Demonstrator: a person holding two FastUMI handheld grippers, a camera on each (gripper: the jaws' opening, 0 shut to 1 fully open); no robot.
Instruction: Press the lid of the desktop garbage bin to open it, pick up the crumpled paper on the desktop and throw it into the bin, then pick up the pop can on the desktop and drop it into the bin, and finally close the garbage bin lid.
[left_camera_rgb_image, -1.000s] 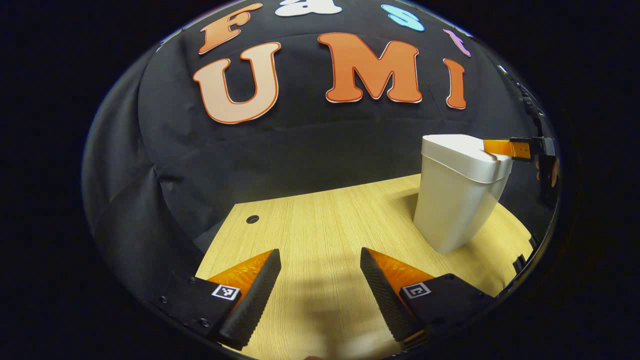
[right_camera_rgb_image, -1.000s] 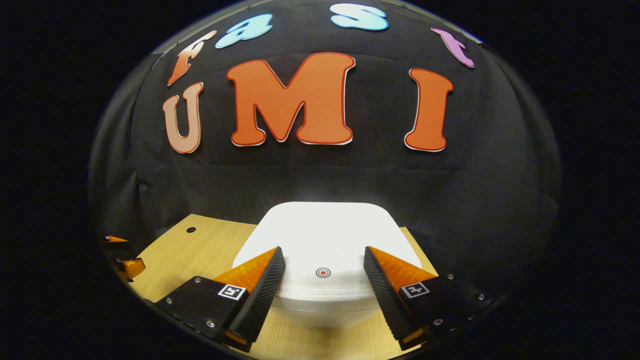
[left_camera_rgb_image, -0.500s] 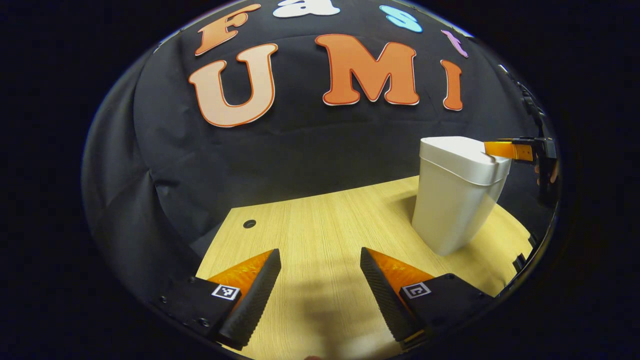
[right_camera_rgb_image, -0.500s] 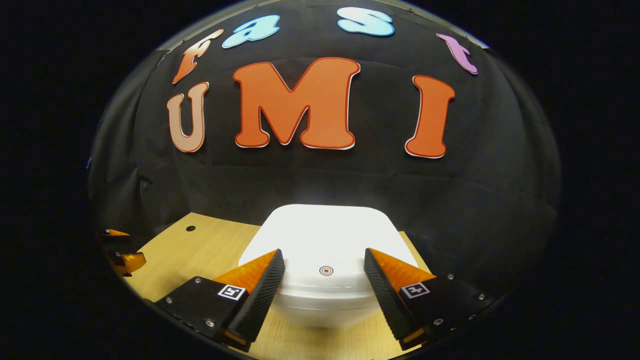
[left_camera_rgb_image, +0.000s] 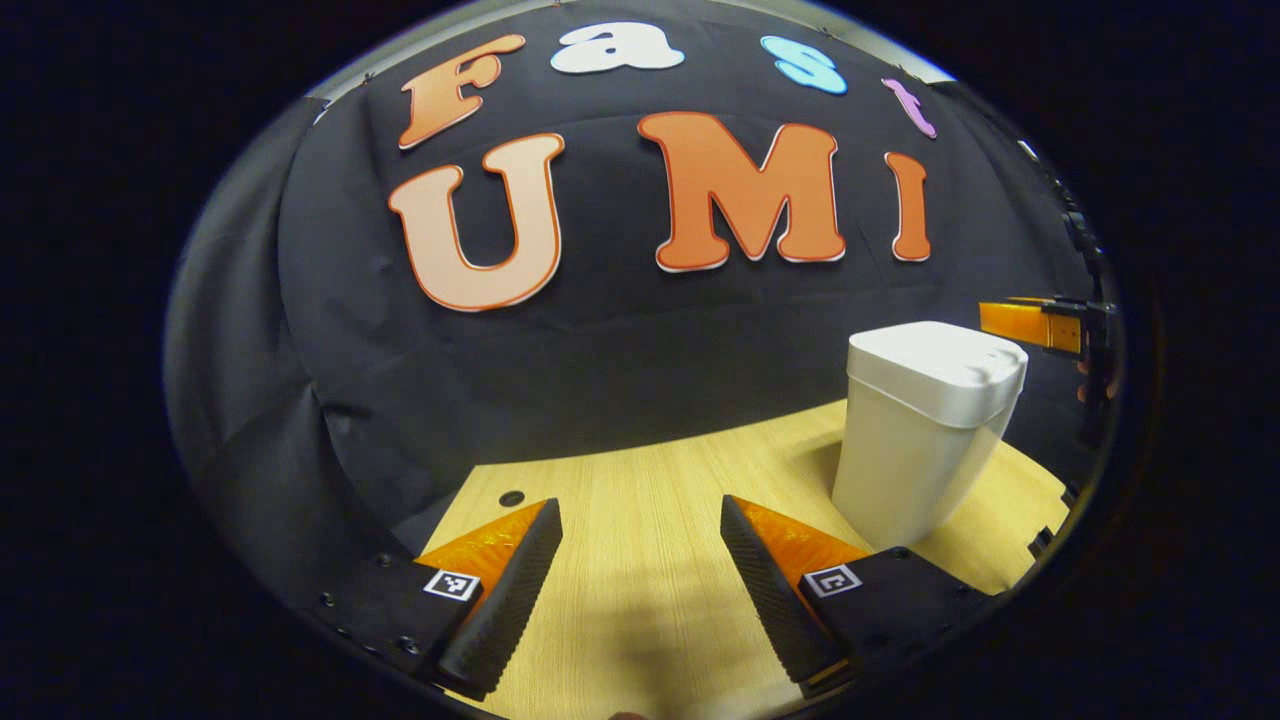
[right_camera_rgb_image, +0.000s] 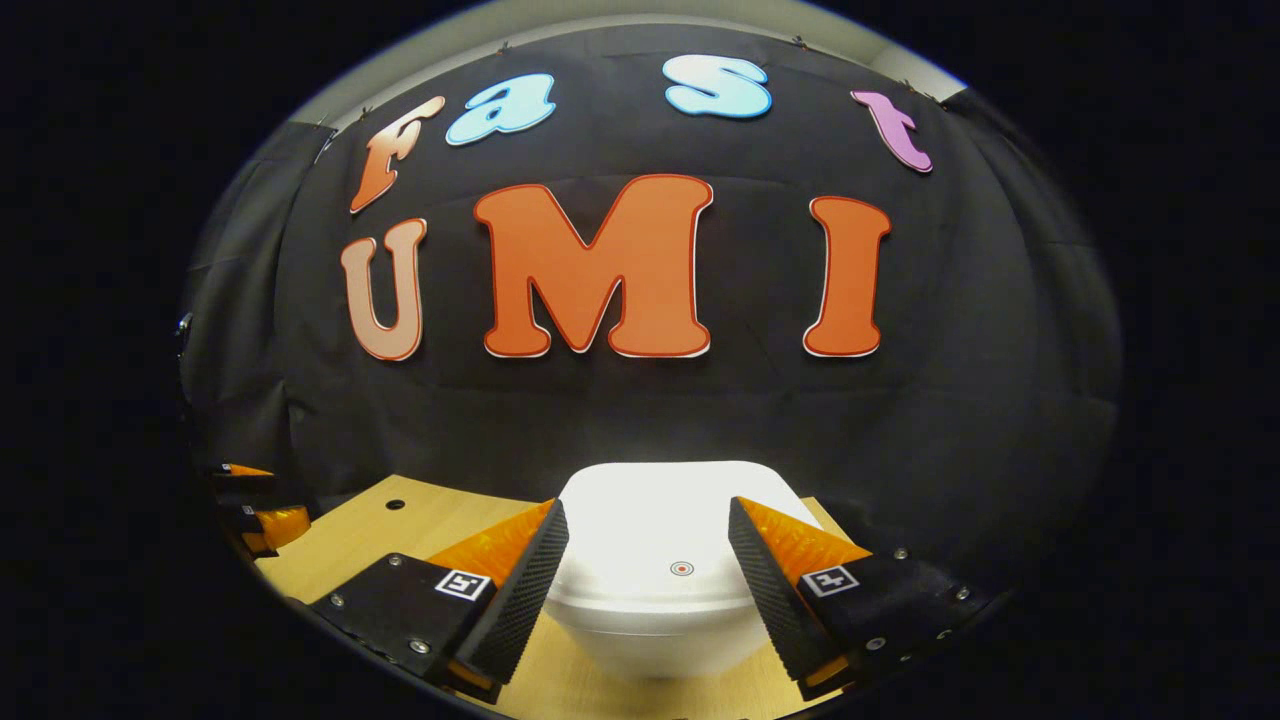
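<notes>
The white garbage bin stands on the wooden desk with its lid down. The right tool hangs just above the lid's front edge, fingers spread and holding nothing, probably placed for pressing. The left tool, also spread and empty, waits well apart over bare desk.

We see a light wooden table with a straight grain and a small round hole near its far left corner. A white bin with its lid down stands upright on the table's right side.
</notes>
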